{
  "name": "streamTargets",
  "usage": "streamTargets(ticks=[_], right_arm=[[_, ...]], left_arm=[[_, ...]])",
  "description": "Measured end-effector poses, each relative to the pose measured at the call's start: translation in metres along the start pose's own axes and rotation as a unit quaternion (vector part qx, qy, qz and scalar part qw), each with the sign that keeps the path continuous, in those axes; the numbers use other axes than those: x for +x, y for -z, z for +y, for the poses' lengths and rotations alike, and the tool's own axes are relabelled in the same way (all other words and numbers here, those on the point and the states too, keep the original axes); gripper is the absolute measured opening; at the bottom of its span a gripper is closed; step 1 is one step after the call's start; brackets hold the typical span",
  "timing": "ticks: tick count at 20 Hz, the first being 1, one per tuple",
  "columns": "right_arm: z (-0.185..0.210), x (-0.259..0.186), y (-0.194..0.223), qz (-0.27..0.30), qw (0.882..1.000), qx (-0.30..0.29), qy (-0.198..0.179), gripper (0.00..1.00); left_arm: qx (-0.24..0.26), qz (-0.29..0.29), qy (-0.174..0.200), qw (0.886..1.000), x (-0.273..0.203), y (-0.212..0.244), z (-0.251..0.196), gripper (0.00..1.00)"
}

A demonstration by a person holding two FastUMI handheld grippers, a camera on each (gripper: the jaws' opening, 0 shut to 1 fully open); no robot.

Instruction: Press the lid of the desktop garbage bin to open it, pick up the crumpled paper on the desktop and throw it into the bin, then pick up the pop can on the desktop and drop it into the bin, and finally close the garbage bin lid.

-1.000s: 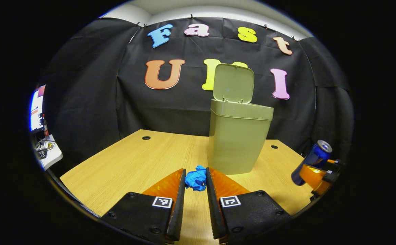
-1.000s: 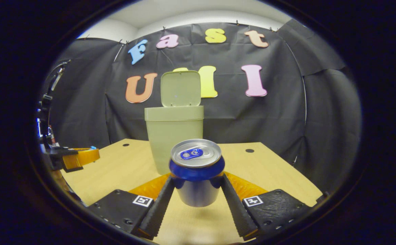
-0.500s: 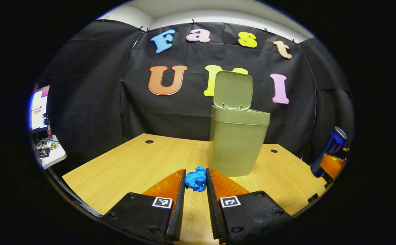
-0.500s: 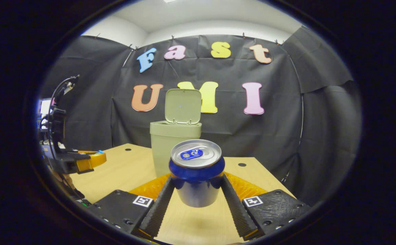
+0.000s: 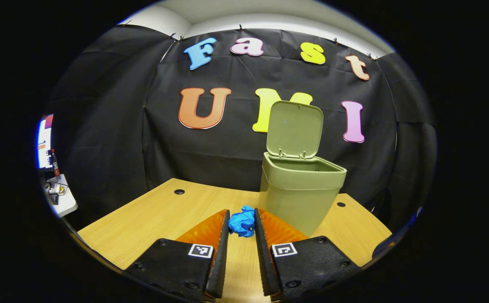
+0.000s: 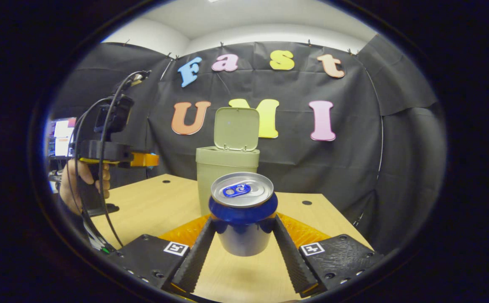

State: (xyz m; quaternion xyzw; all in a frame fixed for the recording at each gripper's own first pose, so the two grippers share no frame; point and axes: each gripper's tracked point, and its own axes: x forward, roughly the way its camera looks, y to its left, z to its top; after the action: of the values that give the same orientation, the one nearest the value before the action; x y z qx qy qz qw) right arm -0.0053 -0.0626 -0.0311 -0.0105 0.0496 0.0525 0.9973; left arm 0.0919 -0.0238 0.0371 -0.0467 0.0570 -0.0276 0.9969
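We note the left gripper (image 5: 241,229) and right gripper (image 6: 243,235) each have black textured bodies with round screws, a small square black-and-white marker on each side, and ribbed orange panels, while black cables (image 6: 101,126) loop over the left one.

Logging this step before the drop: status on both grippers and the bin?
Left gripper shut on crumpled paper. Right gripper shut on pop can. Bin lid up, mouth open. Nothing blocking.

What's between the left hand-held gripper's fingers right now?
In the left gripper view, the blue crumpled paper sits pinched between the left hand-held gripper fingers.
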Motion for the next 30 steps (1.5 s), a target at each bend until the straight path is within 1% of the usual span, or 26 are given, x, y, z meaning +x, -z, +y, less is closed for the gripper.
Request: streamTargets(ticks=[1,2,4,5,9,10,12,13,14,17,19,21,24,26,28,30], right_arm=[[0.002,-0.001,0.001,0.002,1.0,0.004,-0.006,0.82],[0.003,0.0,0.0,0.003,1.0,0.006,-0.01,0.81],[-0.003,0.001,0.003,0.006,1.0,0.003,-0.005,0.81],[-0.007,0.0,0.003,0.006,1.0,0.004,-0.002,0.81],[-0.021,0.0,-0.002,0.003,1.0,0.019,0.005,0.81],[-0.025,0.0,-0.004,0.0,1.0,0.02,0.009,0.81],[-0.034,0.0,-0.006,-0.002,1.0,0.026,0.017,0.81],[-0.037,0.001,-0.007,-0.002,0.999,0.03,0.018,0.81],[-0.039,0.002,-0.007,-0.002,0.999,0.034,0.019,0.81],[-0.05,0.001,-0.007,-0.002,0.999,0.04,0.027,0.81],[-0.055,0.001,-0.01,-0.004,0.998,0.046,0.031,0.81],[-0.06,0.002,-0.01,-0.005,0.998,0.049,0.034,0.81],[-0.066,0.007,-0.01,-0.007,0.998,0.05,0.039,0.81],[-0.07,0.01,-0.01,-0.011,0.998,0.05,0.042,0.81],[-0.074,0.011,-0.009,-0.013,0.998,0.049,0.045,0.81],[-0.076,0.014,-0.007,-0.014,0.997,0.052,0.047,0.82]], left_arm=[[0.002,0.001,0.008,1.0,0.01,-0.009,-0.007,0.37],[0.004,0.003,0.007,1.0,0.02,-0.018,-0.01,0.36],[0.003,-0.004,0.014,1.0,0.039,-0.042,-0.021,0.36],[0.008,-0.01,0.011,1.0,0.048,-0.055,-0.025,0.37],[0.041,-0.028,0.031,0.998,0.081,-0.097,-0.054,0.36],[0.057,-0.037,0.03,0.997,0.087,-0.107,-0.058,0.33],[0.076,-0.05,0.045,0.995,0.1,-0.125,-0.074,0.4],[0.075,-0.051,0.045,0.995,0.106,-0.13,-0.079,0.36],[0.071,-0.046,0.049,0.995,0.113,-0.134,-0.085,0.36],[0.029,-0.029,0.061,0.997,0.133,-0.141,-0.102,0.36],[0.041,-0.03,0.073,0.996,0.146,-0.146,-0.116,0.37],[0.069,-0.022,0.072,0.995,0.159,-0.141,-0.123,0.4],[0.068,-0.003,0.076,0.995,0.17,-0.125,-0.134,0.43],[0.062,0.009,0.088,0.994,0.172,-0.119,-0.142,0.47],[0.052,0.009,0.084,0.995,0.17,-0.119,-0.145,0.54],[0.045,0.012,0.079,0.996,0.165,-0.117,-0.143,0.84]])
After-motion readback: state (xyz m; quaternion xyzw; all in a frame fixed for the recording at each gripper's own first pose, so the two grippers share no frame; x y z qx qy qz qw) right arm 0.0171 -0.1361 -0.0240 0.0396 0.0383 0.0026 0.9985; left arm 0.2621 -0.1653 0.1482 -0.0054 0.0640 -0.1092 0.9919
